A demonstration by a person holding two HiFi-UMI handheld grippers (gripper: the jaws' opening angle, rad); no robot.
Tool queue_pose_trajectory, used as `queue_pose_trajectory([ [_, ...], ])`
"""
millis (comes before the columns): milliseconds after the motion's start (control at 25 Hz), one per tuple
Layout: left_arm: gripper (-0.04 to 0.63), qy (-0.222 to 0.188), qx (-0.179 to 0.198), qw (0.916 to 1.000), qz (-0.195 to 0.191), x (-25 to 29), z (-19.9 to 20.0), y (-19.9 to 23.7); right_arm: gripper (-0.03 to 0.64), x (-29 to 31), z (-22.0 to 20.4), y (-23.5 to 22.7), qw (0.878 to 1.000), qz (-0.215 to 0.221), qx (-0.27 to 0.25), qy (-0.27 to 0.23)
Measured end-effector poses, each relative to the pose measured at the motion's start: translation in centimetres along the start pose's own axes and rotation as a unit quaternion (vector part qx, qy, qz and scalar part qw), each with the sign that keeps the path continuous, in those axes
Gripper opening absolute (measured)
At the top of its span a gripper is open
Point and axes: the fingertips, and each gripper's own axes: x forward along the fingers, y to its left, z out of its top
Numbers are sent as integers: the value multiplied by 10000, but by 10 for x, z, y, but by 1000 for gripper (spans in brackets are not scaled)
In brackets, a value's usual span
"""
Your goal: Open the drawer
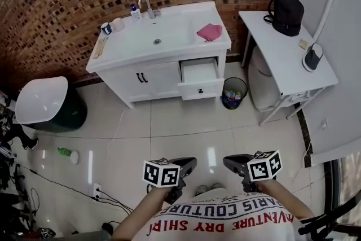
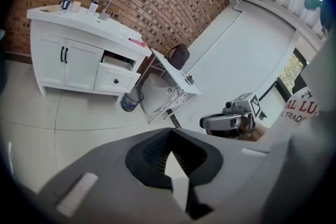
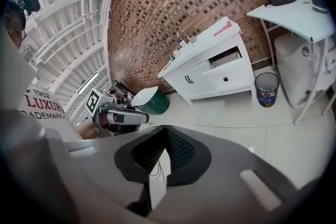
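The white drawer [image 1: 199, 80], dark-knobbed, stands pulled open at the right of the vanity [image 1: 161, 79].

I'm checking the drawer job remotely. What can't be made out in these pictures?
Inside the drawer: too small and pale in the head view; its front hides most of it in both gripper views.
What fills the bin: too small in every view.
The object at the table edge: too small to identify.
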Motion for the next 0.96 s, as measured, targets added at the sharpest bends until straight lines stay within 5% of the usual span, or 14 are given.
queue_pose_trajectory([
  [960,-6,-96,130,9999,-25,-6,0,-12,6,9,-1,-5,9995,-126,-249,160],
])
